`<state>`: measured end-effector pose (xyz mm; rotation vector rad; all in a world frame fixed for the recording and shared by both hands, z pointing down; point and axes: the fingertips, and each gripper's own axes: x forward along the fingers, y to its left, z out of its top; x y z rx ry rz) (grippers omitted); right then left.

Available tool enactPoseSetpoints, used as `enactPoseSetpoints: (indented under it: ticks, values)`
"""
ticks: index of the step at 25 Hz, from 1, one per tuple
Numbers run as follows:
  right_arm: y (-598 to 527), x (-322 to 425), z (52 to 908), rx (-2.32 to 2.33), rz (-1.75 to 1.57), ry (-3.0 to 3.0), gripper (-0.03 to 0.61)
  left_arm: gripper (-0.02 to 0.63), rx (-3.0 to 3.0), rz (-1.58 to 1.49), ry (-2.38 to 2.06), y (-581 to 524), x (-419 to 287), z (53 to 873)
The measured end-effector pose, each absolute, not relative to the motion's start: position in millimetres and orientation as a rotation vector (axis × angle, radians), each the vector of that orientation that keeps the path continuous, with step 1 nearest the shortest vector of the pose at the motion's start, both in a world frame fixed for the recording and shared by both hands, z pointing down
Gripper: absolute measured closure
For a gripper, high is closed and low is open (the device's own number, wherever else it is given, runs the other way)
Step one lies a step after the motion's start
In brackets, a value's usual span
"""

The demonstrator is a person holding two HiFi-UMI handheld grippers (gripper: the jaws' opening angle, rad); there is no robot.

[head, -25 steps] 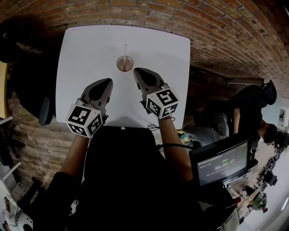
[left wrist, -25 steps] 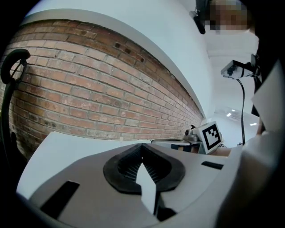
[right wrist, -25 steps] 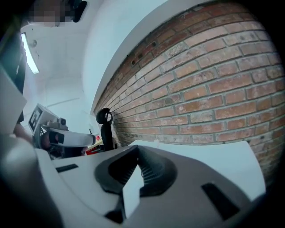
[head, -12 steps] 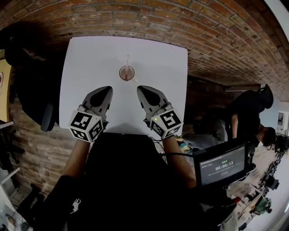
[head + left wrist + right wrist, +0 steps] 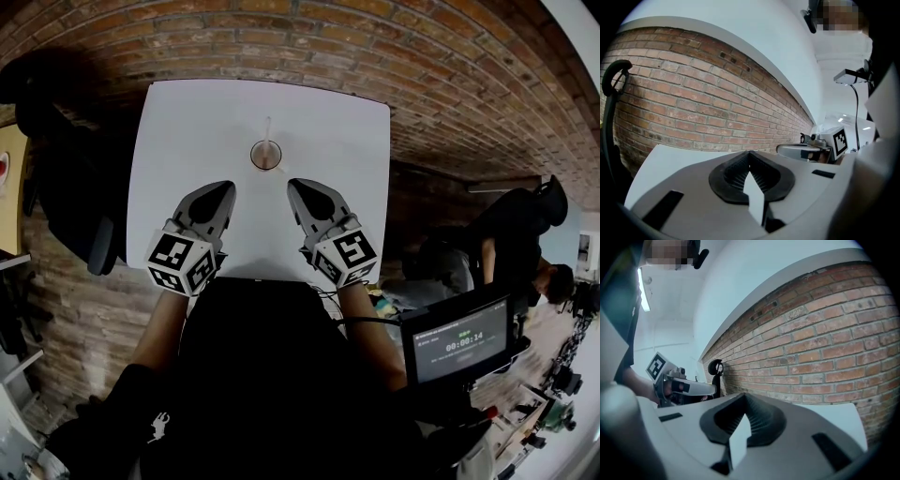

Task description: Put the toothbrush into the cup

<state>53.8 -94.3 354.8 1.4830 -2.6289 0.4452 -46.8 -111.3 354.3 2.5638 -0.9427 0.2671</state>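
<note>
In the head view a small brown cup (image 5: 265,156) stands mid-table on the white table (image 5: 178,131). A pale toothbrush (image 5: 267,129) sticks up out of the cup and leans toward the far side. My left gripper (image 5: 226,188) hovers near and left of the cup, jaws shut and empty. My right gripper (image 5: 296,186) hovers near and right of it, also shut with nothing held. Both point toward the far edge, apart from the cup. In the left gripper view my left gripper (image 5: 750,155) shows closed ribbed pads. My right gripper (image 5: 744,397) looks the same in its own view. Neither gripper view shows the cup.
A brick floor (image 5: 441,84) surrounds the table. A dark chair (image 5: 94,246) stands off the table's left edge. A monitor (image 5: 459,342) and a person in black (image 5: 525,225) are off to the right. A brick wall (image 5: 703,108) lies beyond the table.
Both grippers have drawn back from the cup toward the table's near edge. The right one stood right beside the cup a second ago. The cup and toothbrush have stayed put.
</note>
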Motion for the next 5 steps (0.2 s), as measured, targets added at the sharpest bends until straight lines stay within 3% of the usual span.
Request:
enactPoseSetpoints:
  ticks: [5]
  values:
    - [-97.6,52.4,353.0,1.481,0.438,-2.635,0.575,0.609,2.568,0.266,-0.943,-112.9,-43.6,354.0]
